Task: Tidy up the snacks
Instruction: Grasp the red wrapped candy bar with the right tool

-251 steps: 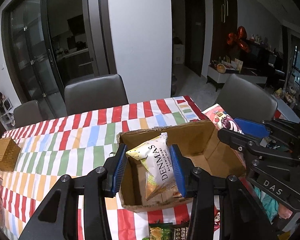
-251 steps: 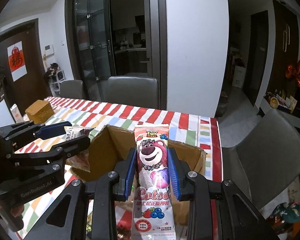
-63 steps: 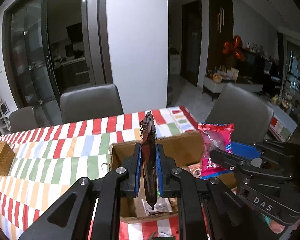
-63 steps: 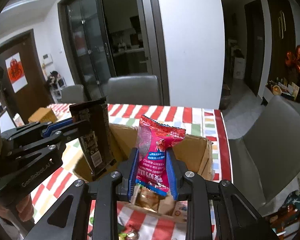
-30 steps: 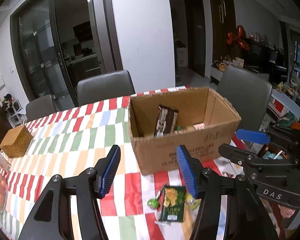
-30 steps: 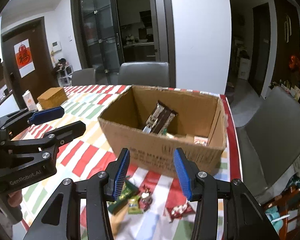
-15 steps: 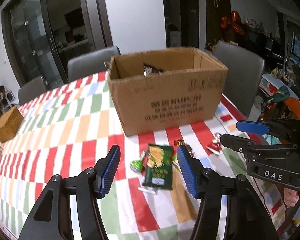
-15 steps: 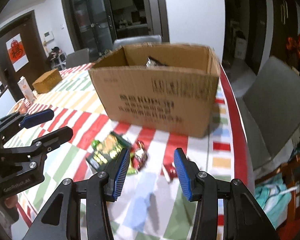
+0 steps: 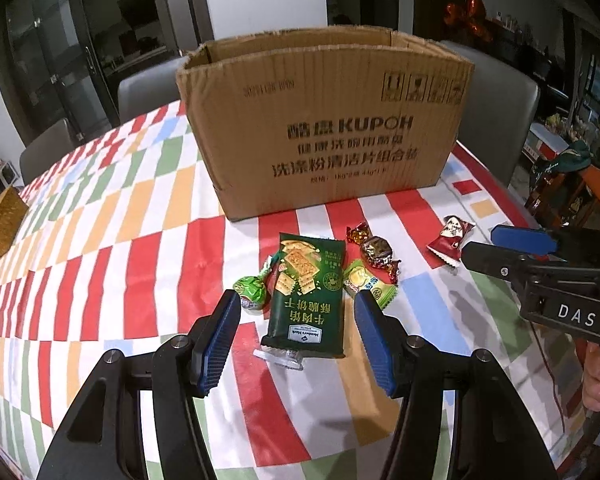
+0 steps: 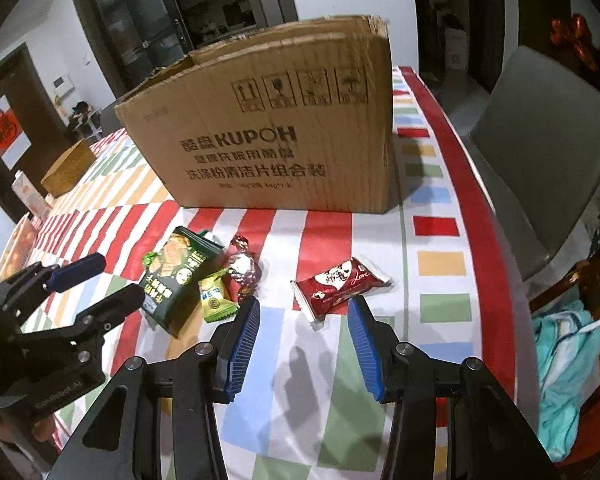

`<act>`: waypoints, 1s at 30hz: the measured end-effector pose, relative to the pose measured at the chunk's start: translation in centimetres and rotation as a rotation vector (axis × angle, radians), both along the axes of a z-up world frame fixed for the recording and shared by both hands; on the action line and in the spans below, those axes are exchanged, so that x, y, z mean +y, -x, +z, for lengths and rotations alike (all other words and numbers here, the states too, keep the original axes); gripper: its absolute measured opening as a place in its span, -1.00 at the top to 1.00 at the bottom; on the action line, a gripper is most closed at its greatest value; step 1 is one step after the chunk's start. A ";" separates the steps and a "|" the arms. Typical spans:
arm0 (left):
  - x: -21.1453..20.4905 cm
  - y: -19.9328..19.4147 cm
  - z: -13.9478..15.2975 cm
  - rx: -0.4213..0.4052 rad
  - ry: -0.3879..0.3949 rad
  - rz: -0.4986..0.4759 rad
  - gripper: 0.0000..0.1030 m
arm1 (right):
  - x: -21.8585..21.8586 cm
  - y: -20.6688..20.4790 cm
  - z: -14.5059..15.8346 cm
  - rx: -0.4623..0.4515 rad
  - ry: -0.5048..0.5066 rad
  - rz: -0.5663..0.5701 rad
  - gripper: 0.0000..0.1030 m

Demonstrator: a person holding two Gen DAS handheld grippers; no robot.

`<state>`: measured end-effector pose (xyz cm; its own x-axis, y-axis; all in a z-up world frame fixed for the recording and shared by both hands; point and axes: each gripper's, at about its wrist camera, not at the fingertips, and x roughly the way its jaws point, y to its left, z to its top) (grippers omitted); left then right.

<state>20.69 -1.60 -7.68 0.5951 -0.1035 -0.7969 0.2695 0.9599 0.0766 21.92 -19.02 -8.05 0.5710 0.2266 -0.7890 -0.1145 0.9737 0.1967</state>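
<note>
Five loose snacks lie on the striped tablecloth (image 9: 148, 248) in front of the cardboard box (image 9: 324, 128), which stands at twelve o'clock from both grippers.

Farthest left, at about eleven o'clock from the left gripper (image 9: 296, 338), a green foil candy (image 9: 252, 290) sits touching the left edge of the dark green cracker packet (image 9: 306, 300). That packet lies flat, its near end right between the left gripper's blue pads (image 9: 216, 342), which stand apart and touch nothing: the fingers are released, with the packet framed but not pinched. A clear scrap of wrapper (image 9: 278, 354) pokes out from under the packet's near edge. Just right of the packet, at one o'clock, a yellow-green small packet (image 9: 366, 282) lies against it, and a brown-and-gold wrapped candy (image 9: 374, 252) rests touching that, a little nearer the box.

Well apart to the right, the red Love-printed packet (image 10: 340, 280) lies alone, at twelve o'clock from the right gripper (image 10: 304, 334). Its fingers are likewise spread and empty, hovering just short of the packet. A grey chair (image 10: 540, 160) stands at two o'clock beyond the table edge.
</note>
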 end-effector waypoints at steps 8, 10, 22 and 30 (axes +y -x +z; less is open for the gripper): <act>-0.7 -1.9 -1.7 0.039 -0.014 -0.012 -0.13 | -0.6 -1.9 -1.5 0.043 -0.043 -0.033 0.09; -0.8 -2.4 -2.1 0.051 -0.013 -0.011 -0.13 | -0.6 -2.3 -1.9 0.056 -0.047 -0.033 0.09; -0.8 -4.8 -2.8 0.068 0.003 0.005 -0.11 | 0.7 -4.9 -3.1 0.088 -0.061 -0.001 0.09; -0.8 -5.8 -3.7 0.112 0.055 0.014 0.24 | 2.1 -6.2 -3.6 0.080 0.011 0.008 0.35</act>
<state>26.48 -2.36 -11.36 0.5039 -0.1414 -0.8521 0.2604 0.9655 -0.0063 28.12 -16.94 -11.64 0.5044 0.2217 -0.8345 -0.1065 0.9751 0.1947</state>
